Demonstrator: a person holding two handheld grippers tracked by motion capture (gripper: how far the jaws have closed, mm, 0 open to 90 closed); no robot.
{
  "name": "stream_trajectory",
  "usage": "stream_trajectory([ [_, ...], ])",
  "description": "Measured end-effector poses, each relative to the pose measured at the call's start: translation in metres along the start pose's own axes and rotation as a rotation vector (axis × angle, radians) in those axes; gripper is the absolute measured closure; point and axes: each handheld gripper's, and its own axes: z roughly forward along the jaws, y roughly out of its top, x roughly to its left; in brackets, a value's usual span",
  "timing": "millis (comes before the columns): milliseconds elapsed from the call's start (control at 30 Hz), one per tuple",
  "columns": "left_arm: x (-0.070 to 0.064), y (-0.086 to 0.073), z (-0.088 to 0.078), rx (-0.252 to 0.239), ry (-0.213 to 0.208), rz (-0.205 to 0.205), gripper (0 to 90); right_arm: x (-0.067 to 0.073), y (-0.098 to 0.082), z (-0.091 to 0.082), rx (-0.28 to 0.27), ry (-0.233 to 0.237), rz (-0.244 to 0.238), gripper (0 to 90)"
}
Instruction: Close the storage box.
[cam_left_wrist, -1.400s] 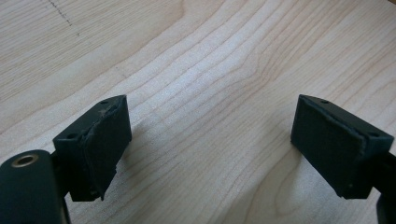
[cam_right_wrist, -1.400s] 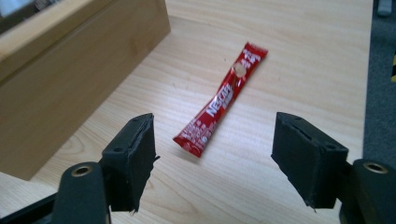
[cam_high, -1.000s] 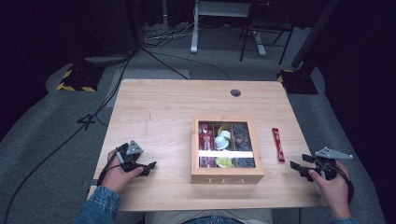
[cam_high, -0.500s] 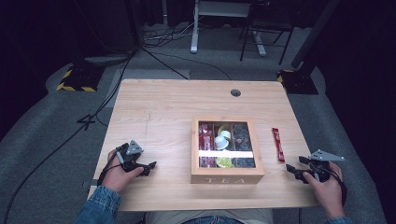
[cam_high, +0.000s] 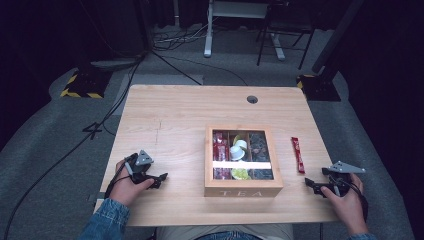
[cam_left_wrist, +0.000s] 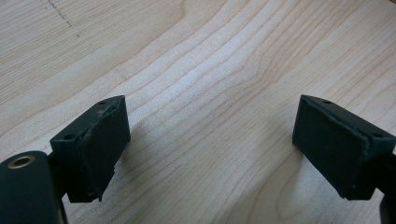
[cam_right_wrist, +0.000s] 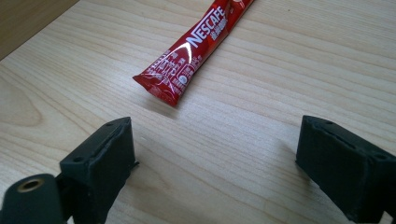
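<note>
I am keeping the right gripper (cam_high: 314, 186) just short of the red Nescafé stick (cam_right_wrist: 192, 51) on the table (cam_high: 175, 115), its fingers (cam_right_wrist: 100, 158) having just been opening, nothing between them, to straddle it, while the left gripper (cam_high: 159, 179) is idling with fingers spread and empty.

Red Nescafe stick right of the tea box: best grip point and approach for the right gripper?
Grip the Nescafe stick across its narrow width near the close end, coming from above. It lies flat and free on the table, and the open right gripper already sits just short of that end.
</note>
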Motion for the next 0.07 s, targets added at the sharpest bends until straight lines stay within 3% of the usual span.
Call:
stream_trajectory([
  [67,-0.0001,0.0,0.0,0.0,0.001,-0.001,11.3,0.0,0.0,0.0,0.0,0.0,0.0,11.3],
])
